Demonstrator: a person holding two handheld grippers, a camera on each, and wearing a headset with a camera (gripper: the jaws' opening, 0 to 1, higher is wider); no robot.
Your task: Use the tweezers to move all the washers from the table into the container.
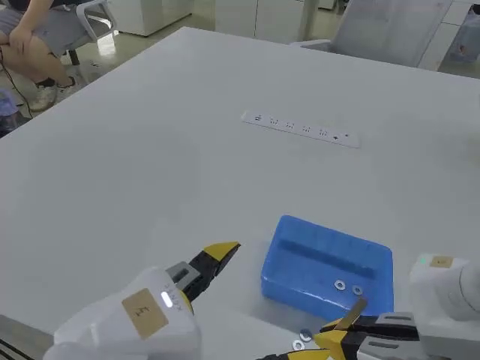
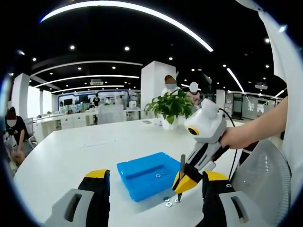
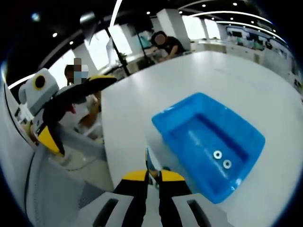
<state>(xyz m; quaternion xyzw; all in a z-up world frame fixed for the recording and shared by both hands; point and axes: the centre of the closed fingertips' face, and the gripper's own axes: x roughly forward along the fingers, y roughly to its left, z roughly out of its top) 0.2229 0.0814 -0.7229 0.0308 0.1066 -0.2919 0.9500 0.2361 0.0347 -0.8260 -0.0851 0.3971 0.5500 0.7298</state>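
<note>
A blue container (image 1: 300, 259) sits on the white table with two washers (image 1: 340, 285) inside, also seen in the right gripper view (image 3: 217, 154). Loose washers (image 1: 302, 339) lie on the table just in front of it, near its edge (image 2: 168, 204). My right gripper (image 1: 334, 337) is shut on the tweezers (image 1: 352, 313), whose tips (image 2: 179, 196) point down at the loose washers. From its own camera, the right gripper (image 3: 152, 176) clamps the tweezers (image 3: 148, 163). My left gripper (image 2: 156, 174) is open and holds nothing, hovering left of the container (image 1: 217, 259).
A white power strip (image 1: 300, 128) lies farther back on the table (image 1: 150, 150). A person sits on a chair (image 1: 82, 19) beyond the far left corner. A potted plant (image 2: 170, 106) stands at the table's far end. The near table edge (image 1: 22, 326) runs at lower left.
</note>
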